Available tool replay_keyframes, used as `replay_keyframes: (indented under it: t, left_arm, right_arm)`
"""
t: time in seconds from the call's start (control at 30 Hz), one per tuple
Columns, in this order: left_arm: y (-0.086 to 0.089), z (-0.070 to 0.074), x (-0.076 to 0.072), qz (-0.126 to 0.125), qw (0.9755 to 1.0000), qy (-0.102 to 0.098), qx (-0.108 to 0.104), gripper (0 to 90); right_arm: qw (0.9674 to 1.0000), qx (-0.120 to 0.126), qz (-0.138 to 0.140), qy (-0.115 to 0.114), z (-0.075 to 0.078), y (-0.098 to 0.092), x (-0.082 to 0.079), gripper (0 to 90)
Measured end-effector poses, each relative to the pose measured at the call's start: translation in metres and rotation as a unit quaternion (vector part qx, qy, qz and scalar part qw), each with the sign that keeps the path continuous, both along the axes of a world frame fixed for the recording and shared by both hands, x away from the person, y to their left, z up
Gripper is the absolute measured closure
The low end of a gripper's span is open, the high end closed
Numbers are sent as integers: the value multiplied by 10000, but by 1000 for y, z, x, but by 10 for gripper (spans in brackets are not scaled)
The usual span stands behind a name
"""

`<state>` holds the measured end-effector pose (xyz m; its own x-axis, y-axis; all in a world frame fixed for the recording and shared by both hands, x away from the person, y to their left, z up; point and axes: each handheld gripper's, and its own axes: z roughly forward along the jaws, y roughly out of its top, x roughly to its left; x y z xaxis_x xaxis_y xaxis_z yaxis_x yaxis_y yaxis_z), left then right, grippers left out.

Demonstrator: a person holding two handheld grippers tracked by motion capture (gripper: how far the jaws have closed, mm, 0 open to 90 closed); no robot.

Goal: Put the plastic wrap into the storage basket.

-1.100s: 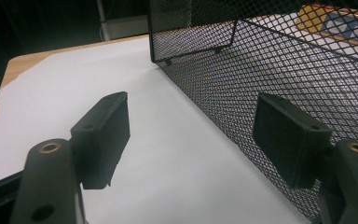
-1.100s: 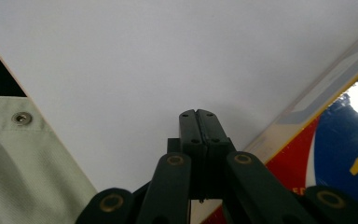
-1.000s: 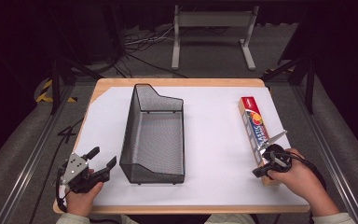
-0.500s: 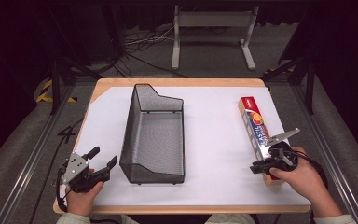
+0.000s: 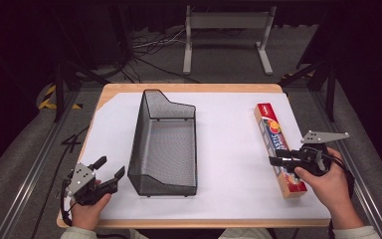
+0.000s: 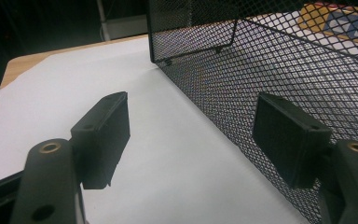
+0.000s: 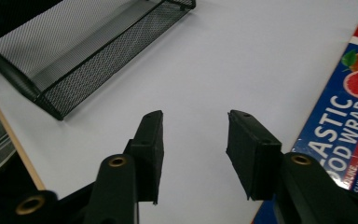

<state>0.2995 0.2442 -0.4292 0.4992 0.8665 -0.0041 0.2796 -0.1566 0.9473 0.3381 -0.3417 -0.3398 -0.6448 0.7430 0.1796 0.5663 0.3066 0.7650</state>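
Our right gripper (image 5: 277, 162), lower right, has just been opening, nothing between its half-spread jaws; it's lifted off the long plastic food wrap box (image 5: 279, 147). Left gripper (image 5: 110, 173), lower left, gapes wide and empty beside the black wire mesh basket (image 5: 165, 144), so we judge the box released.

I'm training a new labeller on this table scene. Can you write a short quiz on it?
1. True or false: the plastic wrap box lies inside the mesh basket.
2. What is between the jaws of the right tongs? A) the box B) nothing C) the basket's rim
3. Which tongs sit nearest the basket's near left corner?

Key:
1. False; the box lies on the white table cover, right of the basket.
2. B; they stand open beside the box.
3. The left tongs, also open.
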Motion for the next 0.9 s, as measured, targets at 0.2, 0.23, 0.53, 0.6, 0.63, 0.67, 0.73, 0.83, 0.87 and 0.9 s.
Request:
replay_keyframes:
  t: [0.2, 0.23, 0.53, 0.6, 0.63, 0.67, 0.73, 0.83, 0.87, 0.9]
  left_arm:
    - [1, 0, -1, 12, 10000, 7, 8, 282]
    - [1, 0, -1, 21, 10000, 3, -11, 282]
    - [3, -1, -3, 52, 10000, 12, -18, 282]
    - [3, -1, -3, 49, 10000, 7, -26, 282]
    - [4, -1, -3, 52, 10000, 8, -28, 282]
    - [4, -1, -3, 54, 10000, 10, -30, 282]
    - [4, -1, -3, 57, 10000, 14, -29, 281]
    - [4, -1, -3, 72, 10000, 25, -21, 281]
    - [4, -1, -3, 67, 10000, 21, -19, 280]
    - [4, -1, -3, 64, 10000, 16, -25, 280]
  right_arm:
    - [9990, 145, -393, -171, 2, -6, 22, 441]
    - [9986, 100, -487, -200, 1, -6, 27, 410]
    - [9899, -288, -1374, -219, -9, -12, 65, 290]
    - [9870, -434, -1540, -167, -14, -13, 72, 241]
    - [9851, -484, -1646, -113, -17, -13, 75, 217]
    - [9843, -453, -1705, -36, -21, -13, 78, 230]
    - [9835, -370, -1769, 83, -24, -13, 80, 239]
    - [9782, -532, -1997, 196, -35, -14, 89, 193]
    - [9766, -570, -2056, 268, -39, -15, 92, 175]
    - [9747, -610, -2117, 380, -41, -15, 93, 165]
